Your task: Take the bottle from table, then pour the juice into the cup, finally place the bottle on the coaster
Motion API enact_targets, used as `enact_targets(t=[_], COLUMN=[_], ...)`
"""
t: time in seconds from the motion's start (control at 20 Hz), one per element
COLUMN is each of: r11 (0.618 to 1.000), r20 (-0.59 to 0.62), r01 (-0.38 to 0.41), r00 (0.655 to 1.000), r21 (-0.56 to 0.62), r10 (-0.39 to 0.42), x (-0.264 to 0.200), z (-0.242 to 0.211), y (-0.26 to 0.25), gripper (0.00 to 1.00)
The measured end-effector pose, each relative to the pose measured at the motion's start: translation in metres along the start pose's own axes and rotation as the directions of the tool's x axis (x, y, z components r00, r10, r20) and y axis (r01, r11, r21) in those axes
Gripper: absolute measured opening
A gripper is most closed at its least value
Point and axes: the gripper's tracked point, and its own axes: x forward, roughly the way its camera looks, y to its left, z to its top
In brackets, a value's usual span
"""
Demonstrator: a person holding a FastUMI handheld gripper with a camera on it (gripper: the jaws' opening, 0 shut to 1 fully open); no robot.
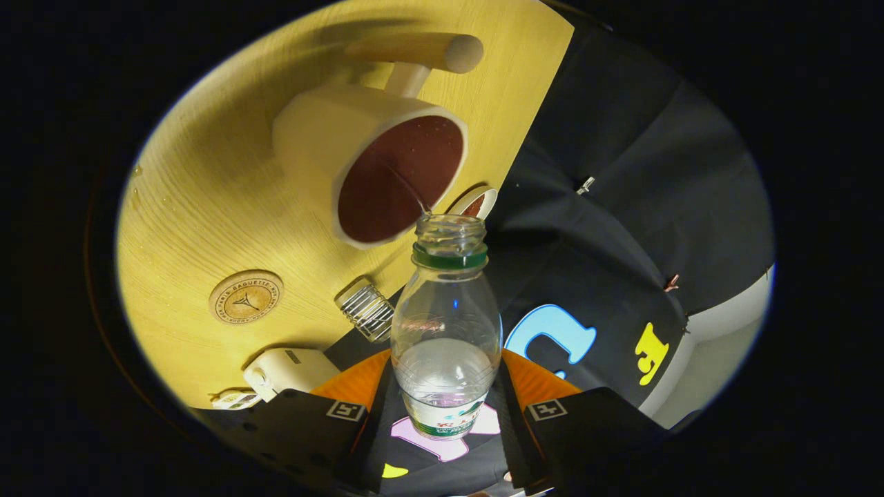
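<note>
A pale wooden counter (207,207) fills the upper left of the frame, seen tilted, with the booth's black cloth wall (642,172) across the right. The tongs (445,414) sit at the bottom centre, pinching the bottle (445,331) low on its body, one finger (359,393) on each side just above the label.

The bottle is clear, thin-walled plastic with a green neck ring and no cap, tipped forward so its open mouth points at the cup (373,166) in the upper middle. A thin thread of liquid runs from the mouth into the cup, whose inside looks dark reddish brown. Only a little liquid seems left in the bottle, so I judge it light now, and soft enough to dent under a hard squeeze. The ribbed lower body gives a fair hold; the smooth shoulder would be more slippery, especially if wet. A low grip on a nearly empty bottle should stay steady.

The round wooden coaster (246,297) lies on the counter in the left middle, well apart from the cup and bare. A small ribbed glass (366,312) stands near the counter's edge, and a white boxy device (290,371) lies at lower left.
</note>
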Motion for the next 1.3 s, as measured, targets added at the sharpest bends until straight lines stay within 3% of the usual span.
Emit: enact_targets(t=[0.45, 1.3], r11=[0.999, 0.999], r20=[0.017, -0.017], r01=[0.016, -0.026], r00=[1.000, 1.000], r21=[-0.048, 0.020], r10=[-0.015, 0.026], x=[-0.002, -0.016], z=[0.003, -0.006], y=[-0.006, 0.001], gripper=[0.70, 0.70])
